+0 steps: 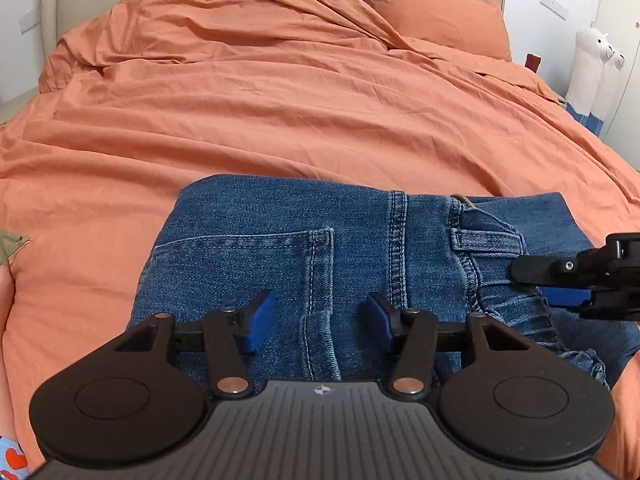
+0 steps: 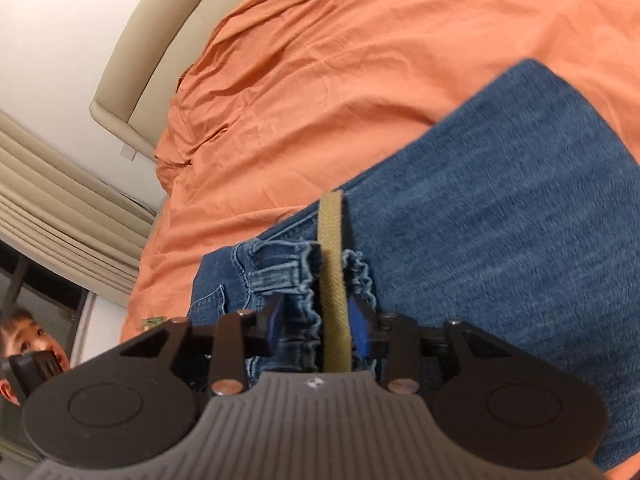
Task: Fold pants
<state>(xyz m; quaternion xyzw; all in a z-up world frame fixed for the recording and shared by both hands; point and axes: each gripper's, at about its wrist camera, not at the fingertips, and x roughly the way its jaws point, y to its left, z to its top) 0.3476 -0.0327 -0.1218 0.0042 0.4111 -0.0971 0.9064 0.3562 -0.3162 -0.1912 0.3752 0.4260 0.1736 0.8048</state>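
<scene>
Blue denim pants (image 1: 320,248) lie folded on the orange bed, back pocket and centre seam up. My left gripper (image 1: 320,320) is open just above the seat of the pants, its blue pads apart on either side of the pocket edge, holding nothing. My right gripper (image 2: 316,320) is closed on the gathered elastic waistband (image 2: 304,280) and a tan strap (image 2: 332,272) that runs between its pads. It shows in the left wrist view (image 1: 560,284) at the right, at the waistband. A folded leg (image 2: 500,200) spreads beyond it.
The orange duvet (image 1: 280,100) covers the bed, with a pillow (image 1: 432,12) at the back right and a beige headboard (image 2: 160,52). White plush toys (image 1: 592,72) stand at the right wall. A child's face (image 2: 24,336) and curtains (image 2: 60,208) show at the left.
</scene>
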